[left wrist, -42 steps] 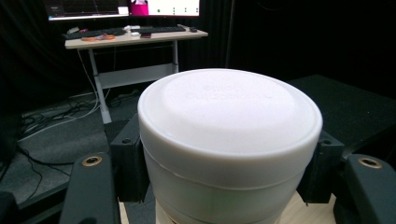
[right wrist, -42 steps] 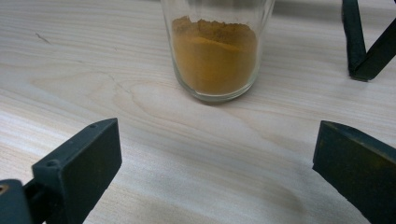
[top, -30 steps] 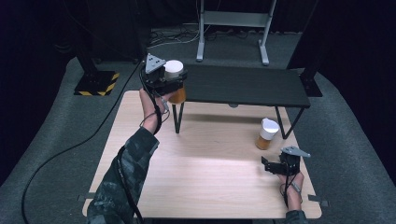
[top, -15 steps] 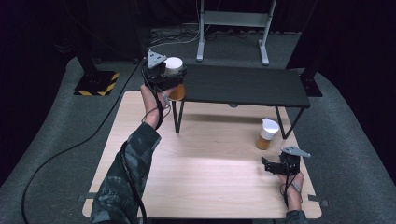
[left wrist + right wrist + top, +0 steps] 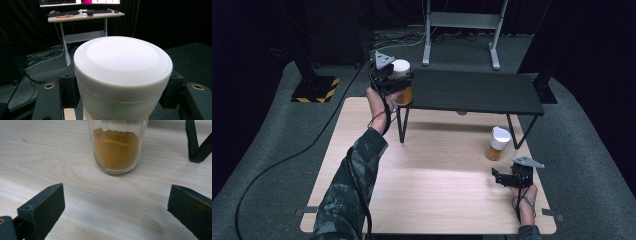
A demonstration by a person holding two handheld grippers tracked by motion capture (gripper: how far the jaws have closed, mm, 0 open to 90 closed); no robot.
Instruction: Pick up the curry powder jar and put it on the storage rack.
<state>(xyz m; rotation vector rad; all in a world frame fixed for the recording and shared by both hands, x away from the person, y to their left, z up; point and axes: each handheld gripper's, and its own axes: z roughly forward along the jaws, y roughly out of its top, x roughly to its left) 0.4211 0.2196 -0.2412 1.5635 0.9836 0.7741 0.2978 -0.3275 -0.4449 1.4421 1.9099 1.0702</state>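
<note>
We hold one spice jar tight in our left tongs, high by the black shelf's left end, ready to set it there. Our right tongs wait apart near the other jar on the counter.

Not much going on between the shots. The left gripper with its white-capped jar creeps a little up and to the right in the high view, so the jar now sits a touch closer to the left end of the black shelf in the upper middle of the frame. The sleeve stretches slightly further up the frame with it, and the jar's orange part hangs just at the shelf's near corner.
</note>
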